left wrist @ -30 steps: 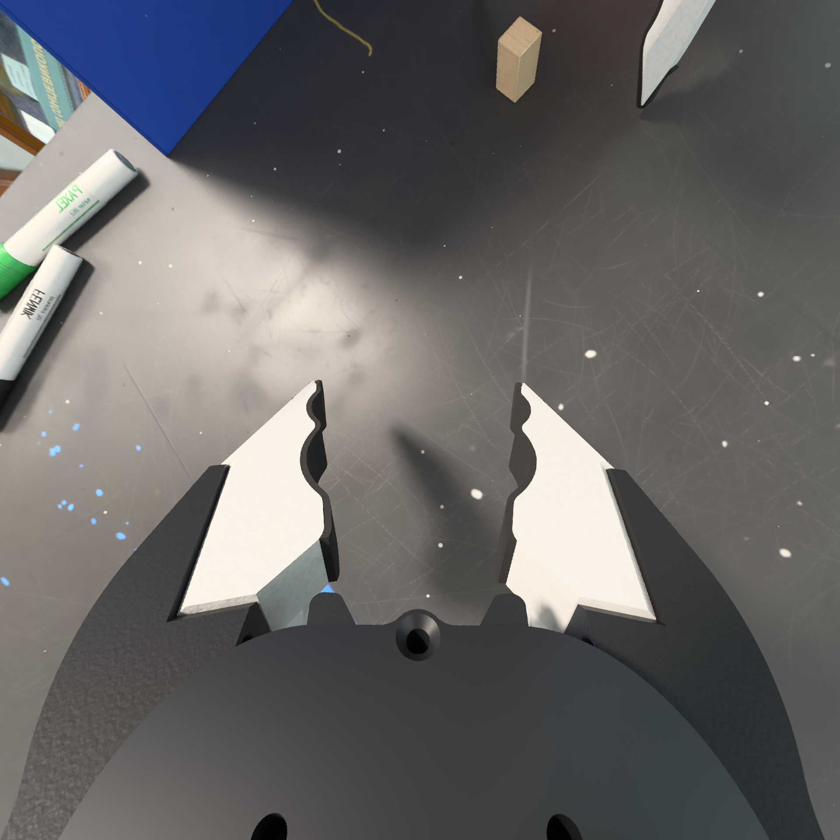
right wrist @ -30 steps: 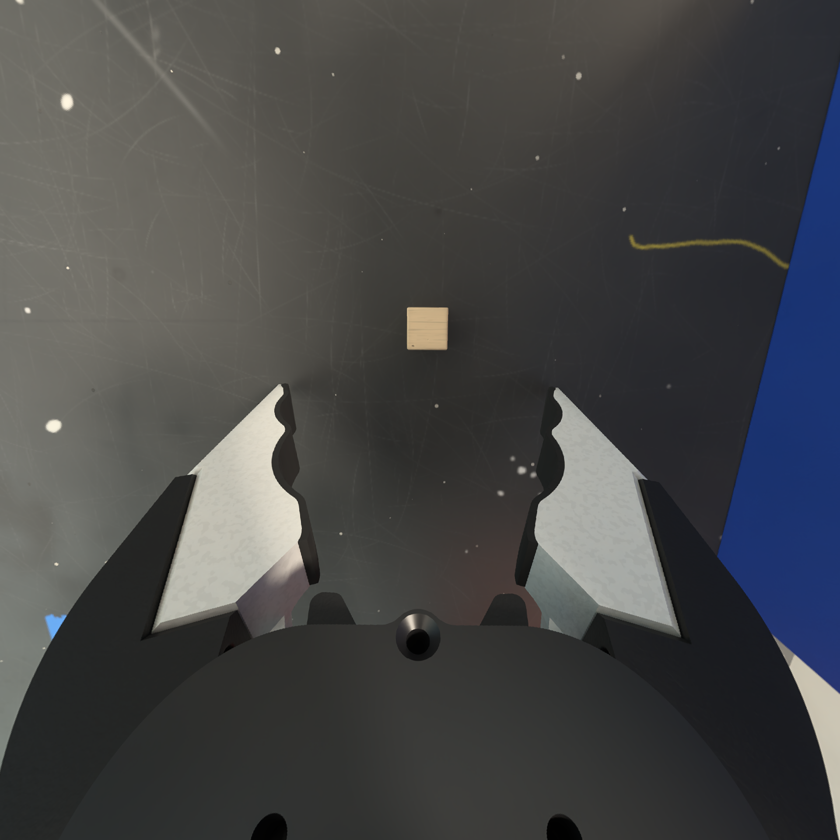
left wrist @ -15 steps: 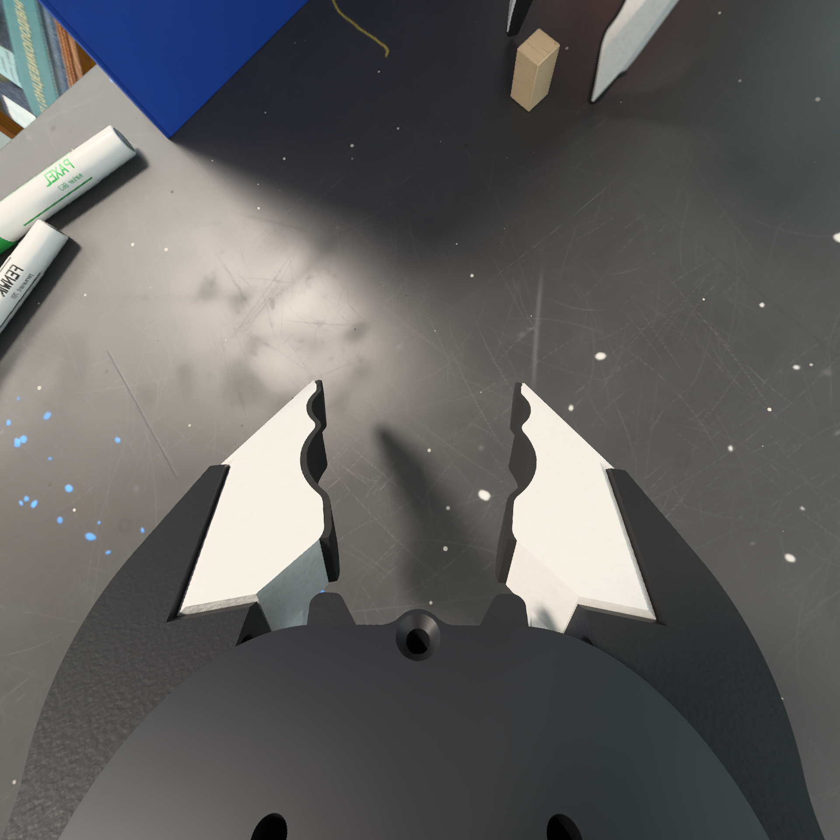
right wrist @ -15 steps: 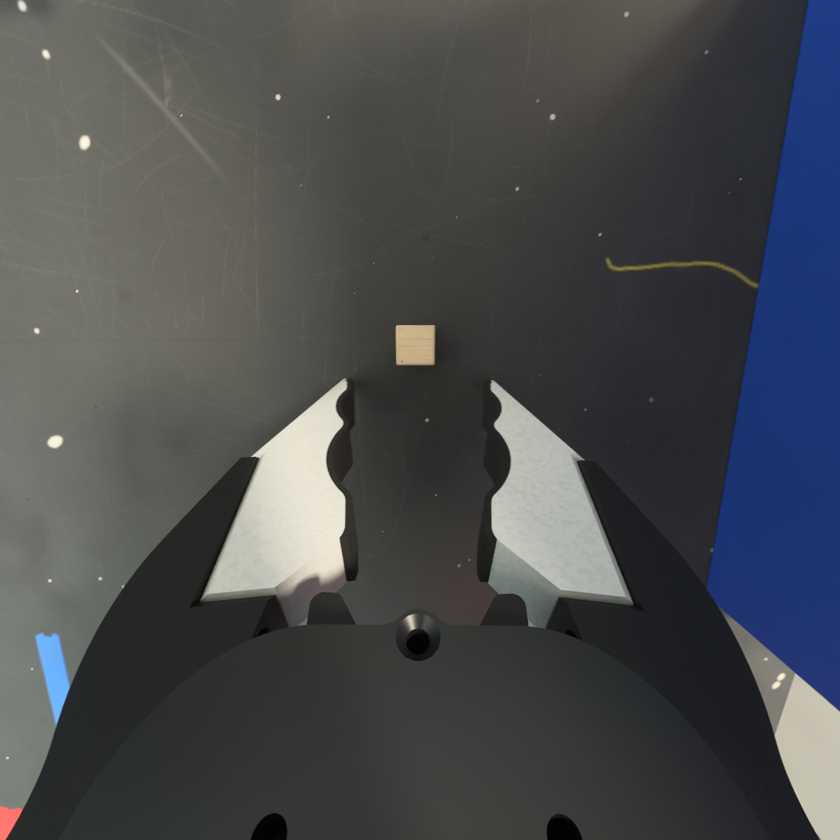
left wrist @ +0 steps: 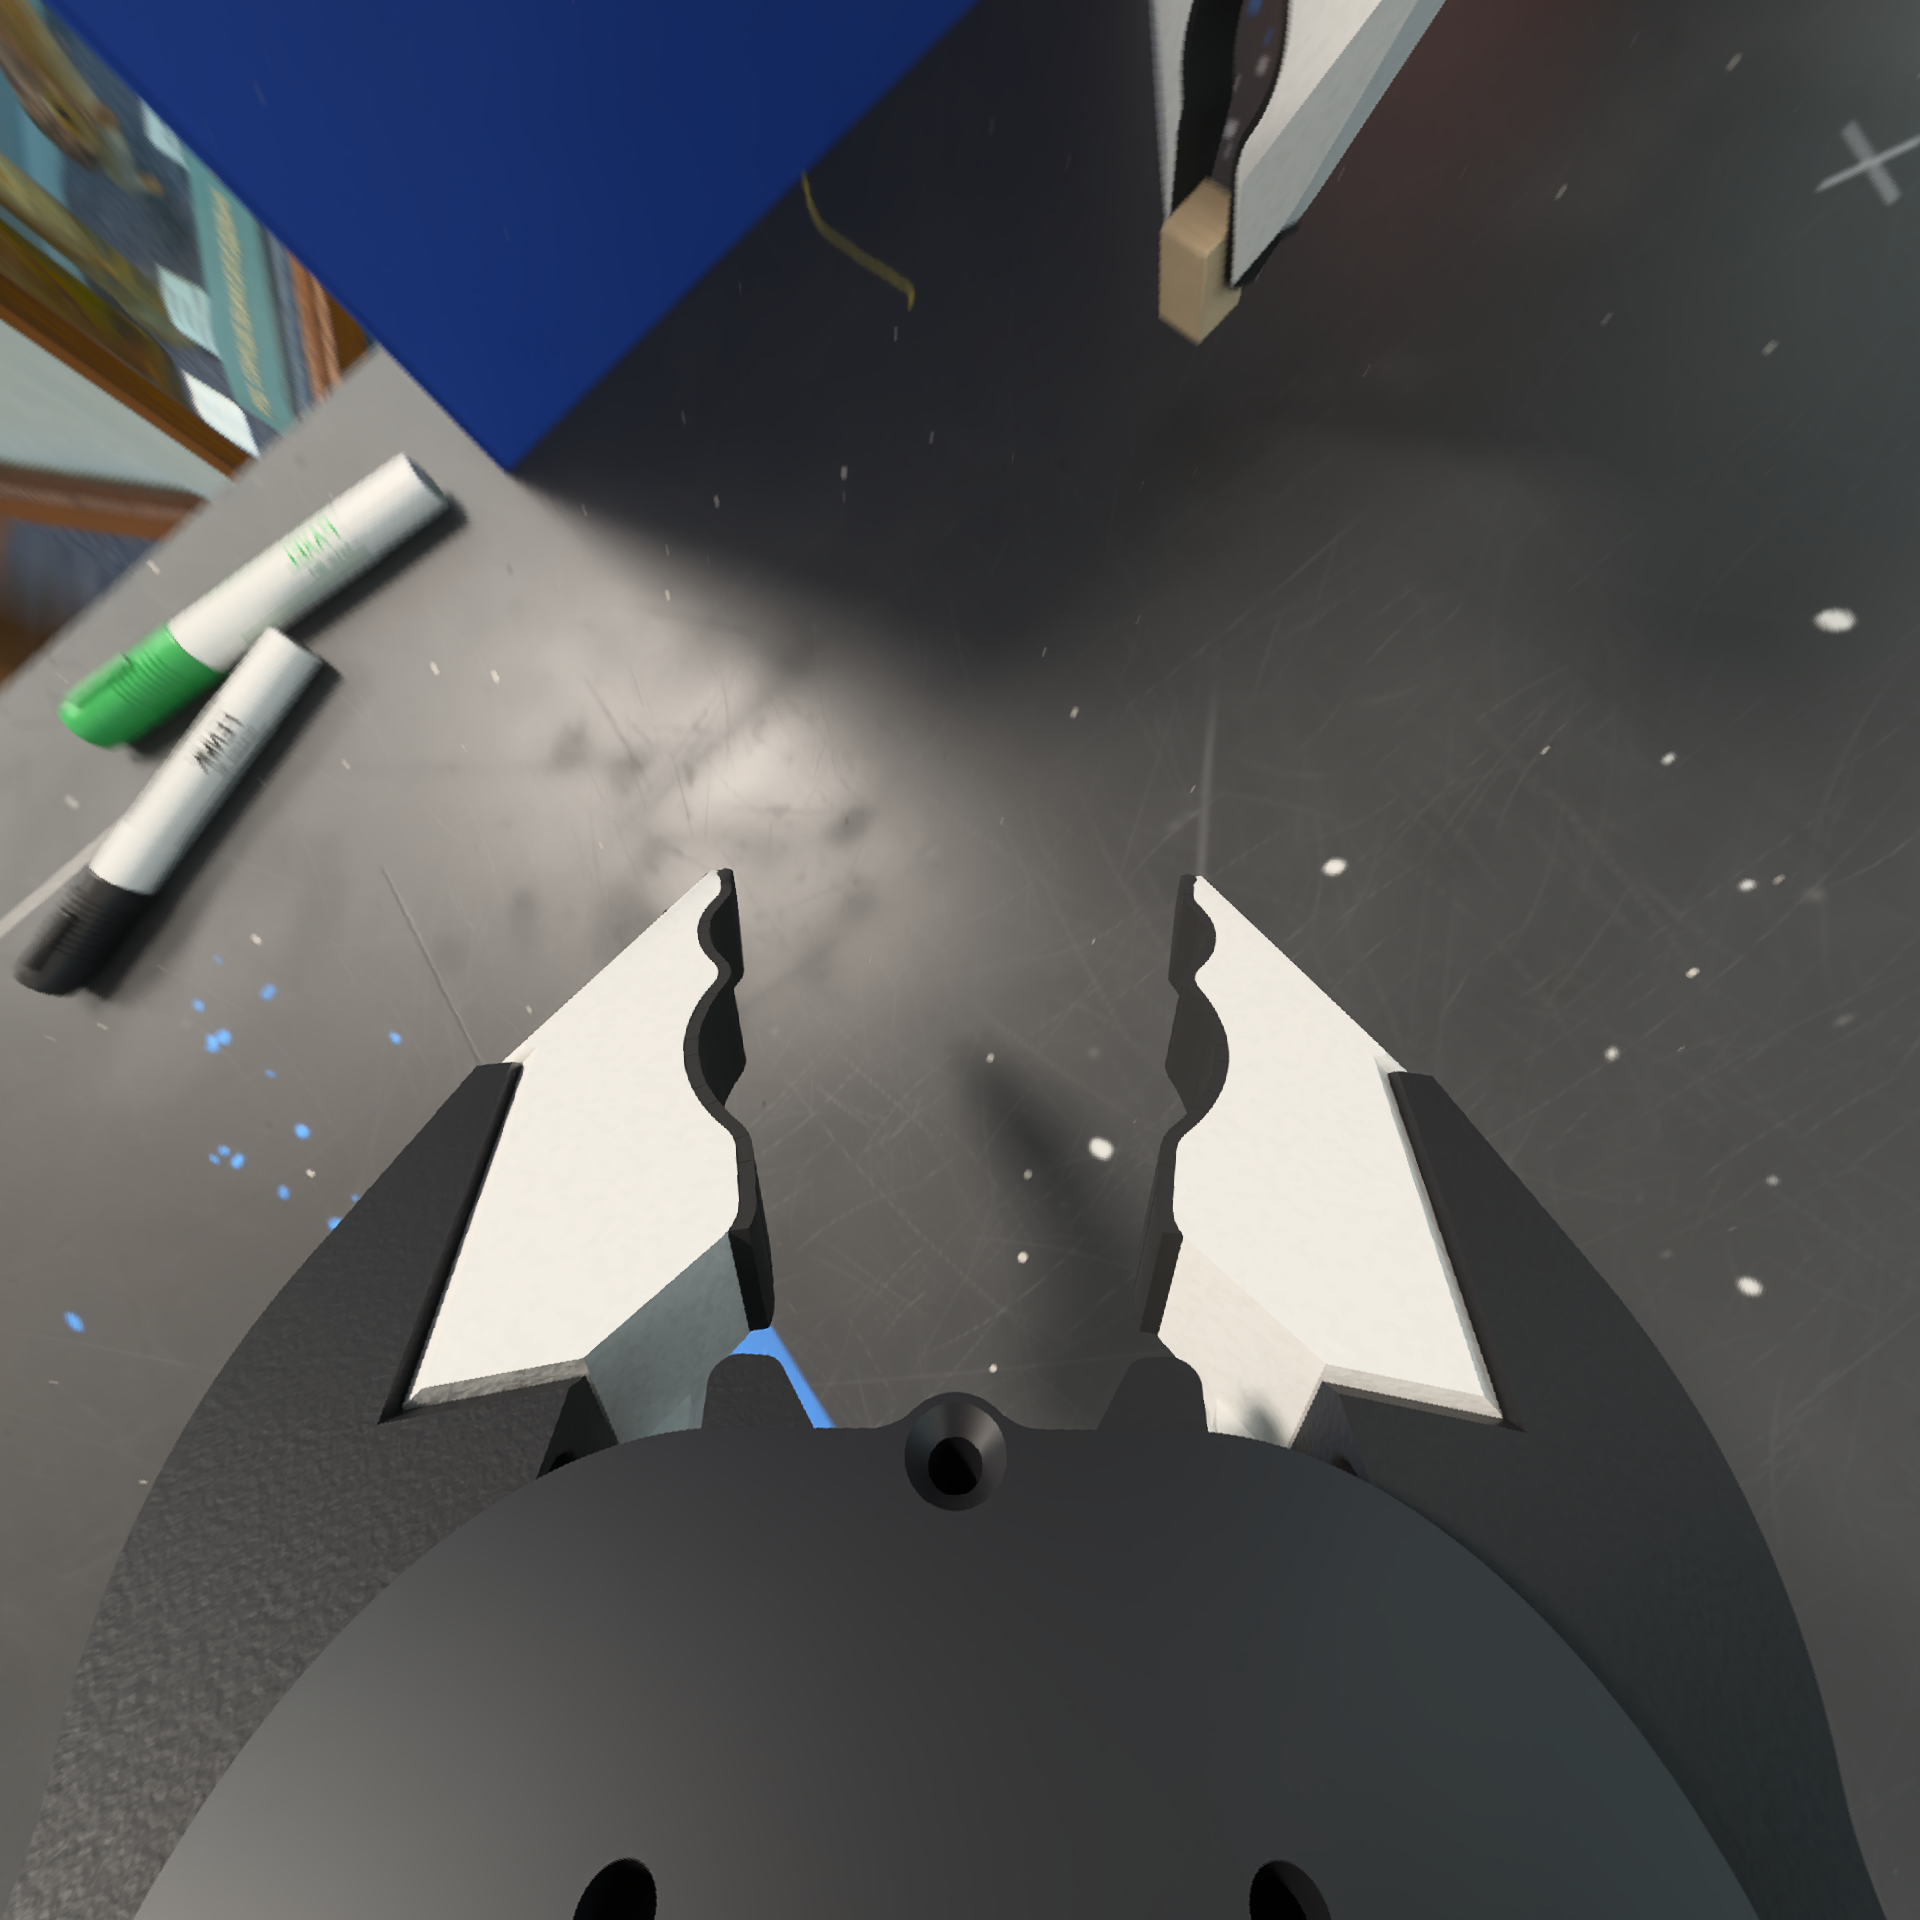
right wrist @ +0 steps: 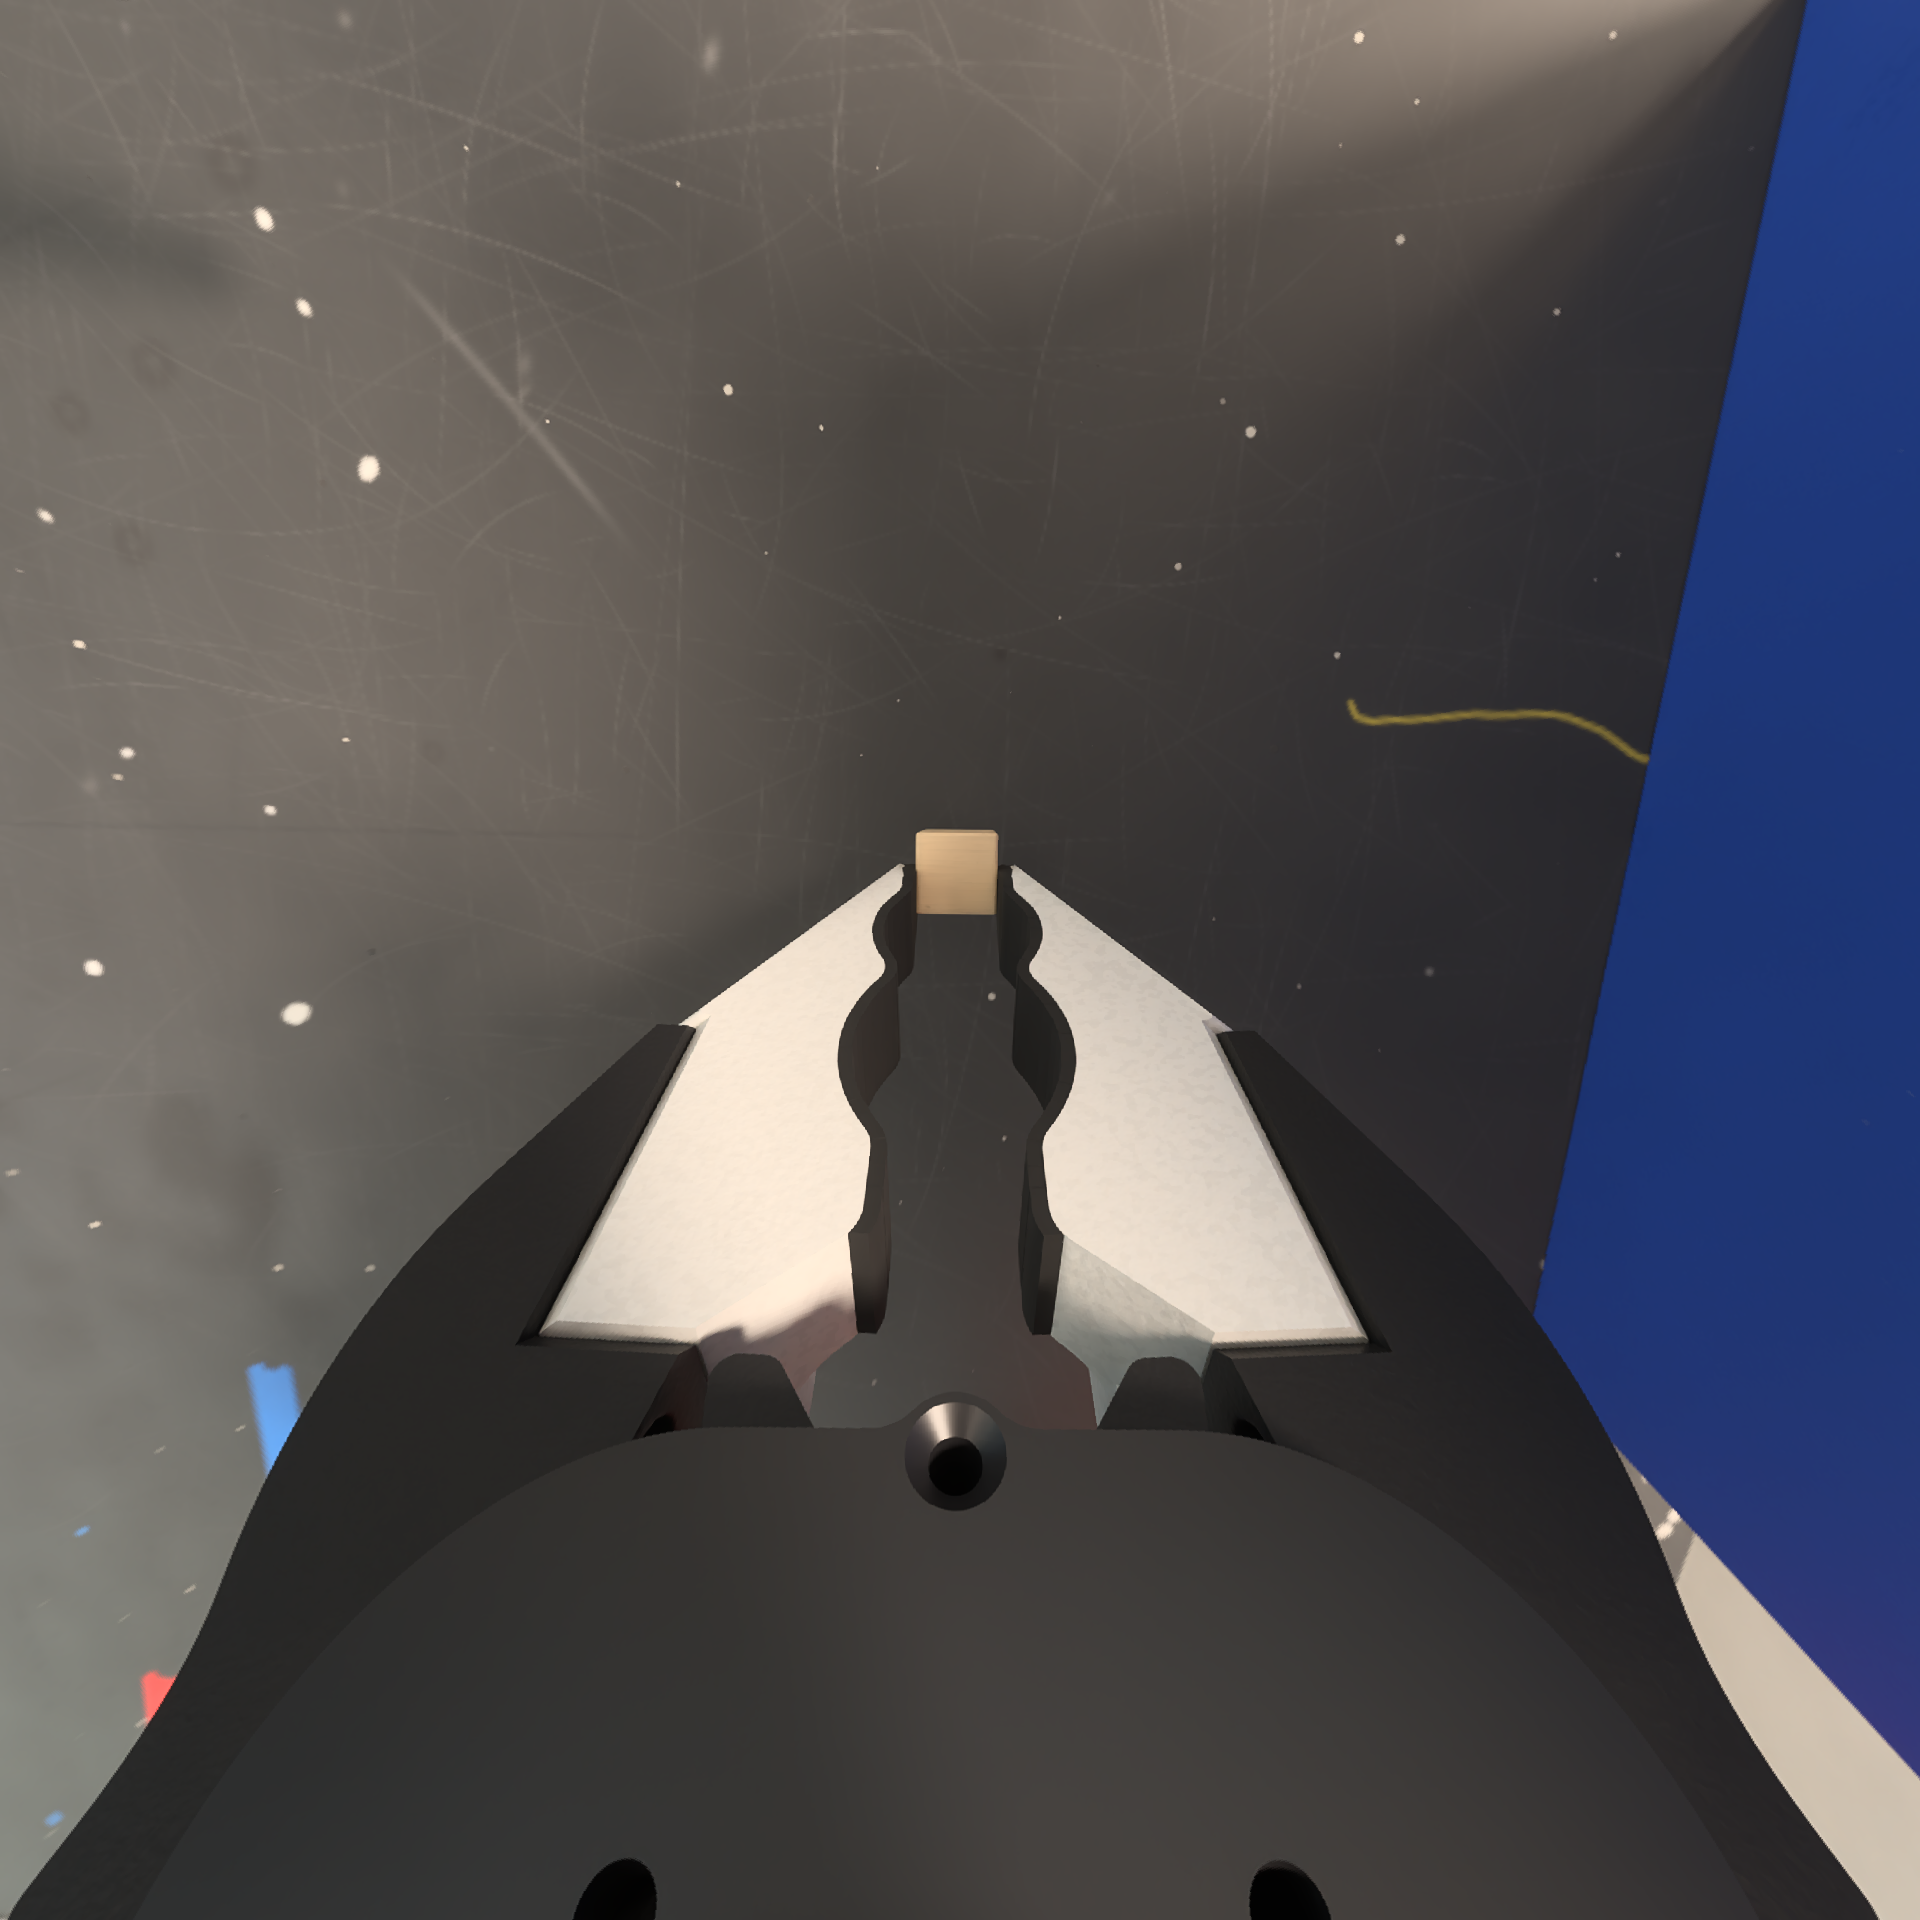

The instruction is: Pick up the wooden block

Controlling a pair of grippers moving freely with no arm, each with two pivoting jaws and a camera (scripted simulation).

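Wooden block (left wrist: 1195, 260) is showing at about one o'clock in the left wrist view, pinched near its top between the tips of the right gripper (left wrist: 1231, 234), with its lower end pointing toward the dark, scratched bench (left wrist: 1455, 727); whether it is touching the bench I cannot tell. The left gripper (left wrist: 956, 883) is hovering wide apart and holding nothing, well away from the block. Two markers (left wrist: 229, 665) are lying at about ten o'clock, beside a blue panel (left wrist: 499, 187) at eleven.

In the right wrist view, the right gripper (right wrist: 956, 873) is closed narrow on the block (right wrist: 956, 871), which is sitting at the very tips at twelve o'clock, its far end poking beyond them. A yellow thread (right wrist: 1496, 722) is lying at two o'clock, clear of the grasp. Because only the tips are biting, the hold looks shallow: lifting straight and slowly, with steady squeeze and no twist, should be keeping the block from pivoting or slipping out.
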